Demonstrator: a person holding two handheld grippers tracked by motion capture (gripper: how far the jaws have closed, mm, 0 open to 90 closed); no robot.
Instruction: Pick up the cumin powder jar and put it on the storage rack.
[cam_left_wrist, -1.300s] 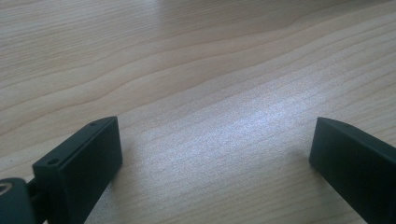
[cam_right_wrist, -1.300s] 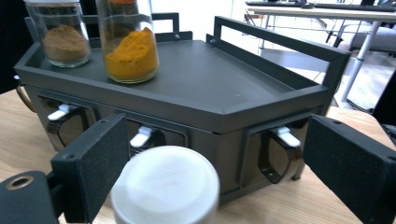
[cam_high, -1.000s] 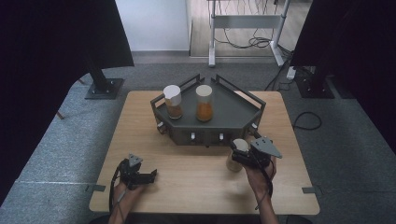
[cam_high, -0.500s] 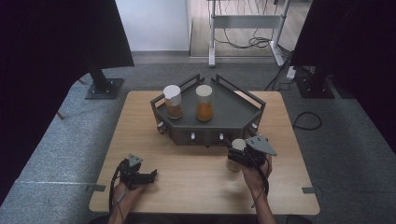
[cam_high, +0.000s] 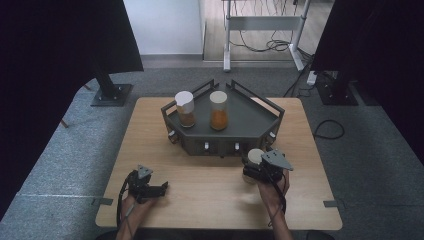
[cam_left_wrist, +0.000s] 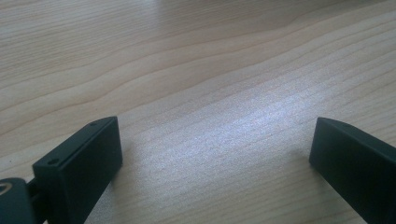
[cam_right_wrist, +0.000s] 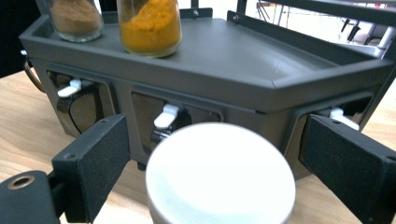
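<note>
My right gripper (cam_high: 251, 169) stands just in front of the dark grey tray (cam_high: 252, 120), its jaws wide and shut on a jar with a white lid (cam_high: 255, 156). In the right gripper view that lid (cam_right_wrist: 219, 179) sits between the two black pads (cam_right_wrist: 95, 161), facing the tray's front wall (cam_right_wrist: 243, 100). Two more jars stand upright on the tray, one of brown powder (cam_high: 185, 110) and one of orange powder (cam_high: 218, 111). My left gripper (cam_high: 161, 189) rests at the table's front left, open, with bare wood between its jaws (cam_left_wrist: 215, 154).
White levers (cam_right_wrist: 166, 115) stick out of recesses in the tray's front. The tray has raised rails at the back (cam_high: 250, 90). The wooden table (cam_high: 150, 130) ends close behind both hands. Black stands (cam_high: 107, 90) and cables lie on the grey floor beyond.
My right gripper has edged slightly left with the white-lidded jar. The left gripper has stayed where it was.
</note>
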